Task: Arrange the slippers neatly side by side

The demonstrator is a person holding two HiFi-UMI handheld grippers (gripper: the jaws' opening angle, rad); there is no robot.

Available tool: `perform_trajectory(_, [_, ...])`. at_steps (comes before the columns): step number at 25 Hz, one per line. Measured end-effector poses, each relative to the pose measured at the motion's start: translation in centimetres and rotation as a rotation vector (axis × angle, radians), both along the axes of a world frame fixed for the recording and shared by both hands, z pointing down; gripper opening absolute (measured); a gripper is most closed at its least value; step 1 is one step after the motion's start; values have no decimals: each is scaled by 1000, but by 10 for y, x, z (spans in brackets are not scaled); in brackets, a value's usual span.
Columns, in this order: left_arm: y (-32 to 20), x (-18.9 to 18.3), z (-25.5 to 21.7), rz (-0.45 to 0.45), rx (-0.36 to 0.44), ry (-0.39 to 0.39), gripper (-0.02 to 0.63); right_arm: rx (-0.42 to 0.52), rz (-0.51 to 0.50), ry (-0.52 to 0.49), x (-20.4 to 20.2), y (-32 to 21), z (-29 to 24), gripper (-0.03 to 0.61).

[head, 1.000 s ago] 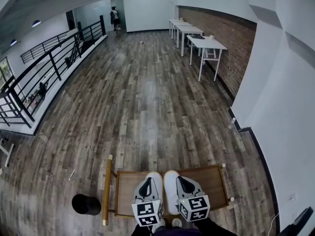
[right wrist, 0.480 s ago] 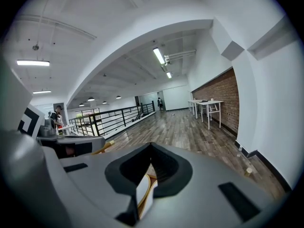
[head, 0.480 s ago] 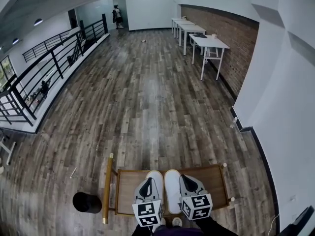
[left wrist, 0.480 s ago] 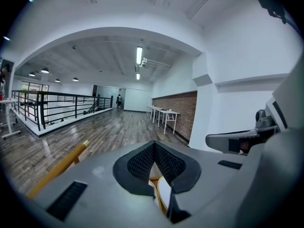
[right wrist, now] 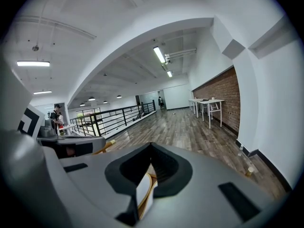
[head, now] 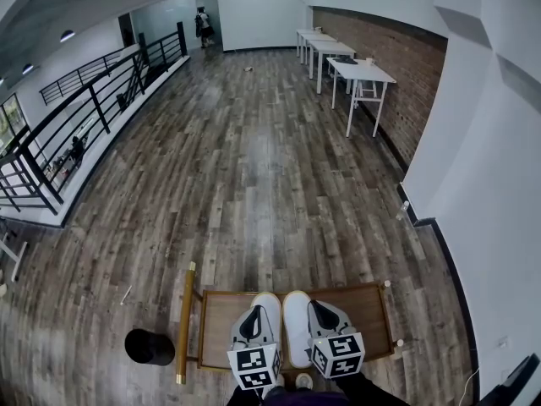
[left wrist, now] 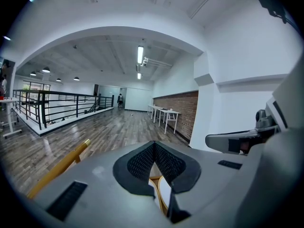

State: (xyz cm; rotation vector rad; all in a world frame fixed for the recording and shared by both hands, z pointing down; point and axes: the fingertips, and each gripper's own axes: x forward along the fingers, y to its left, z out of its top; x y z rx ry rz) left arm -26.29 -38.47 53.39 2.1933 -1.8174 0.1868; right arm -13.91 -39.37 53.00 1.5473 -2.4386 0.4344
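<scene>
Side by side on a low brown wooden table (head: pixel 218 320): my left gripper (head: pixel 251 315) and right gripper (head: pixel 315 311), jaws pinched shut, each grip a flat white tan-edged slipper, left slipper (head: pixel 268 304) just beside right slipper (head: pixel 296 324), toes level.

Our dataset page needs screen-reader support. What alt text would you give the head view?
Two white slippers lie side by side on a low wooden tray, a hand-held tool over each heel: left tool, right tool. Beyond stretch a wood floor, a black railing at left, white tables along a brick wall at right.
</scene>
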Motion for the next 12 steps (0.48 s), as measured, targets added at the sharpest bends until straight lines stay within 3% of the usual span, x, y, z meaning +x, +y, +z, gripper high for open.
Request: perform_trajectory(12, [1, -1, 2, 4, 0, 4, -11, 2, -3, 5, -2, 1, 1, -2])
